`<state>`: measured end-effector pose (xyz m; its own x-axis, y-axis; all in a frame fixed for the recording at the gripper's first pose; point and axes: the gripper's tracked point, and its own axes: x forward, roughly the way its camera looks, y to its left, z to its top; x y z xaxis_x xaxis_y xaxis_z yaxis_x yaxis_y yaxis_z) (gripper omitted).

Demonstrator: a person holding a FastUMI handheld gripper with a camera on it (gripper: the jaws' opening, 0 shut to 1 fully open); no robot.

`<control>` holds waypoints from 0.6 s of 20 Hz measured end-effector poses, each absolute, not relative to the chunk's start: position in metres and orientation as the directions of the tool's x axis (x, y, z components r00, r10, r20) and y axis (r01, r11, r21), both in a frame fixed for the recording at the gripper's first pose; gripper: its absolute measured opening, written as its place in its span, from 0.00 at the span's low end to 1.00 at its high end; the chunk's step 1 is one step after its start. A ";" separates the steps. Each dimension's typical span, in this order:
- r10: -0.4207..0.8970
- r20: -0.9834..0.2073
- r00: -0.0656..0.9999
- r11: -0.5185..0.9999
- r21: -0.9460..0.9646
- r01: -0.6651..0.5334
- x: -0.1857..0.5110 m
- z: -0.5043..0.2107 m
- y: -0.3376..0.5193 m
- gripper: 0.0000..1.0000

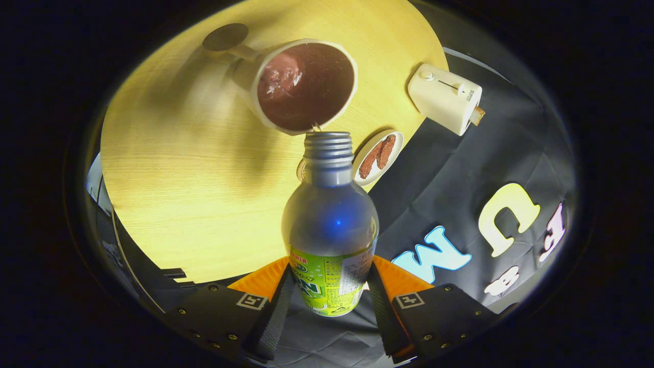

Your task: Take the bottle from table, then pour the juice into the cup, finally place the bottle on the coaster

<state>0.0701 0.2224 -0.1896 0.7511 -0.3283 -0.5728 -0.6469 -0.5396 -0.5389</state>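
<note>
The gripper has its fingers closed against either side of the clear plastic bottle with a green label, pressing on the labelled lower part. The bottle runs straight away from the fingers along their line, tipped over so its open threaded neck points at the white cup with a handle. The mouth sits just at the cup's near rim, and a thin trickle seems to bridge the gap between the two. The cup is already well filled with dark red-brown juice, and what I can see of the bottle looks nearly drained, so I would judge the pouring close to done.

Just past the cup's handle, on the round pale wooden bench, lies a dark round coaster. That is what the next move turns on: the coaster is beyond the cup from the bottle, so the bottle must be righted and carried over or around the cup.

Beside the bottle's neck is a small white plate holding two brown pieces, and further off from the cup a cream toaster.
</note>
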 end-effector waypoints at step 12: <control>-0.258 -0.645 0.719 -0.410 -0.601 -0.686 0.058 -0.207 0.230 0.76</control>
